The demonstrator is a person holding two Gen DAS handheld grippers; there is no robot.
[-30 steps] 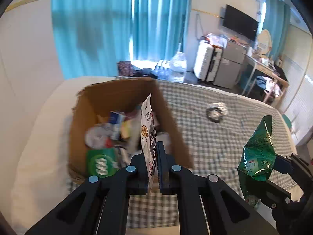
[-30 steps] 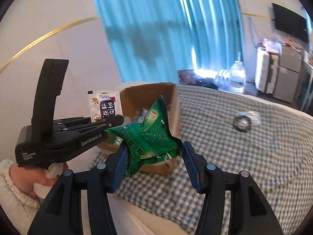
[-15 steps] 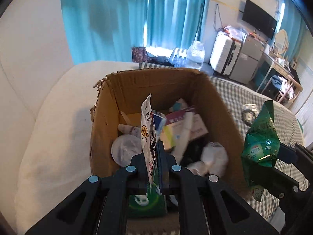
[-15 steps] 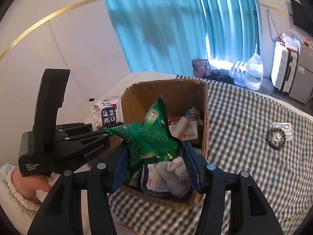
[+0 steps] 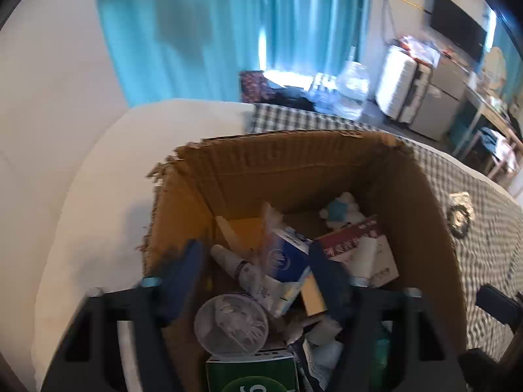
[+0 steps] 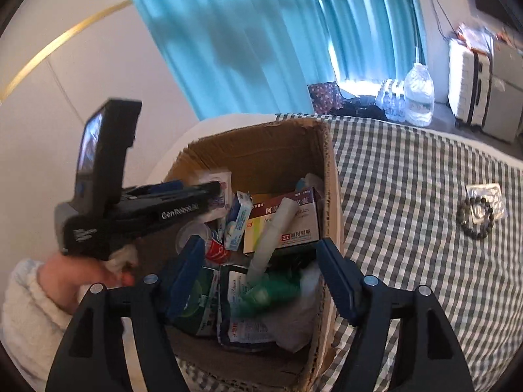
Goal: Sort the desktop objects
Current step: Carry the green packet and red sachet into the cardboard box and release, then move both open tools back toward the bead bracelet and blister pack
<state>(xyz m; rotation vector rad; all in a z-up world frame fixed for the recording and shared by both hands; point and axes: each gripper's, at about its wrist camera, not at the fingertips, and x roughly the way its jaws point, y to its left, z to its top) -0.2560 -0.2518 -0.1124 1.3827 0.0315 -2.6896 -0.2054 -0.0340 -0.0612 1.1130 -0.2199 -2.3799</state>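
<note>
Both drops over cardboard box [image 6: 261, 150]: left gripper [image 5: 261, 277] and right gripper [image 6: 258, 277] fingers opening, nothing clamped. Green packet [image 6: 271, 290] lies inside, near right. Lift straight up, then fetch bracelet [image 6: 477, 219] on bed, far right.

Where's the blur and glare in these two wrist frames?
Left wrist: left gripper fingers and the white packet between them smear with motion; window gap blows out. Right wrist: green packet in the cardboard box is smeared; bracelet stays sharp; fisheye bends the curtain.
</note>
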